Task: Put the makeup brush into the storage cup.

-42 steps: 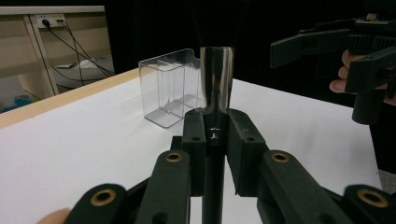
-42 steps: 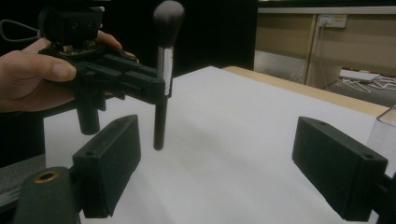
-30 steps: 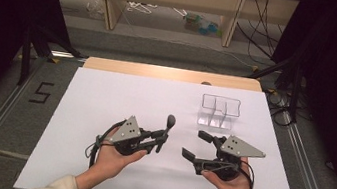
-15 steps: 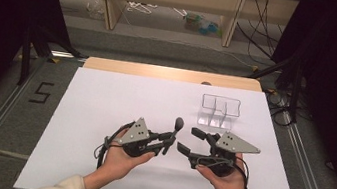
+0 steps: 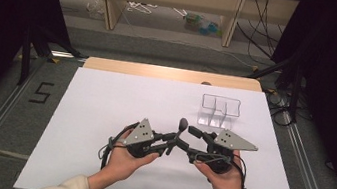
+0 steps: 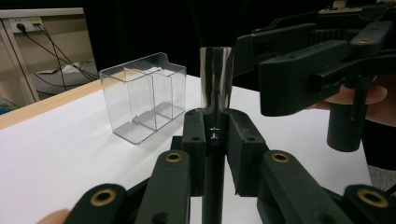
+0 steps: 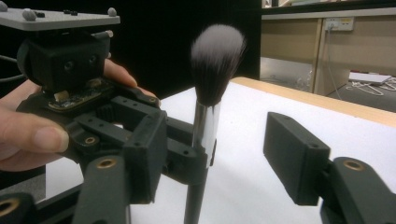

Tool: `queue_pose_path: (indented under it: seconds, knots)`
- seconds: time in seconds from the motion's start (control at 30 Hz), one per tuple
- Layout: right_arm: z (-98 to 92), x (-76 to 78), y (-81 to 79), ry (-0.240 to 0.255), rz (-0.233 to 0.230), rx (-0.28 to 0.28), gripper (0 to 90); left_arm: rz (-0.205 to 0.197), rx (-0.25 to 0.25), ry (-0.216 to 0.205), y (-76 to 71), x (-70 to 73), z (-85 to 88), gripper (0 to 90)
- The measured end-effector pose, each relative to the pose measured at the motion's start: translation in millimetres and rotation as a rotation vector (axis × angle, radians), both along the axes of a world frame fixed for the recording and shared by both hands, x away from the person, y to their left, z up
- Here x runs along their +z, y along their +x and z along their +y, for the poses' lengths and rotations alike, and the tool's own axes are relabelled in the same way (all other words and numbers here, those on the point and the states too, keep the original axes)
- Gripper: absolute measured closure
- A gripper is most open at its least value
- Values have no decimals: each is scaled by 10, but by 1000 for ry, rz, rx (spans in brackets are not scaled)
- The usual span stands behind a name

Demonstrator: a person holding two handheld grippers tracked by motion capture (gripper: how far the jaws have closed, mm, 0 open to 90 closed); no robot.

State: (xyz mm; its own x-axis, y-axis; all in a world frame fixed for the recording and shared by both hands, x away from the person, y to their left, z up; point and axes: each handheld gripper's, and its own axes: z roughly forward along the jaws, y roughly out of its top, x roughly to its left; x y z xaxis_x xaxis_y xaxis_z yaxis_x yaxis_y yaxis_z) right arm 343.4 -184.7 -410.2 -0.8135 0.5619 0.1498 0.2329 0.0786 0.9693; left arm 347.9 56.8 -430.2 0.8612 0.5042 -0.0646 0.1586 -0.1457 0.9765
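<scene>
Makeup brush (image 5: 181, 129) upright above the white bench (image 5: 104, 105), handle clamped in the left gripper (image 6: 215, 140); right gripper (image 7: 219, 154) half open, jaws just closing either side of the brush, not touching; clear compartment box (image 5: 219, 111) nearby behind.

A wide rectangular table with a white top (image 5: 102, 115) and a pale wooden strip along its far edge (image 5: 159, 72) stands here. On its far right part sits a small clear plastic organiser box with upright dividers (image 5: 219, 111).
</scene>
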Motion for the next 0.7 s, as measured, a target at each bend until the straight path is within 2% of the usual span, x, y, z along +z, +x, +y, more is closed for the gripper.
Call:
queue_pose_path:
  seconds: [0.17,0.23,0.27,0.33,0.43,0.47,0.7]
  knots:
    - [10,-5,18,14,-1,6,501,5,1,-4,3,4,-10,778]
    - [4,0,21,-2,13,15,527,-2,-4,-1,9,-4,-17,778]
    - [15,-7,27,13,4,11,536,4,-3,0,4,-6,-21,778]
    - [21,-6,28,13,7,13,557,3,-3,2,5,-9,-20,778]
    - [24,1,27,-7,18,21,597,4,-5,5,3,-12,-20,778]
    - [39,-11,36,16,8,19,608,4,-5,5,2,-13,-22,778]
    - [43,-6,43,17,12,20,667,3,-12,9,-6,-19,-36,778]
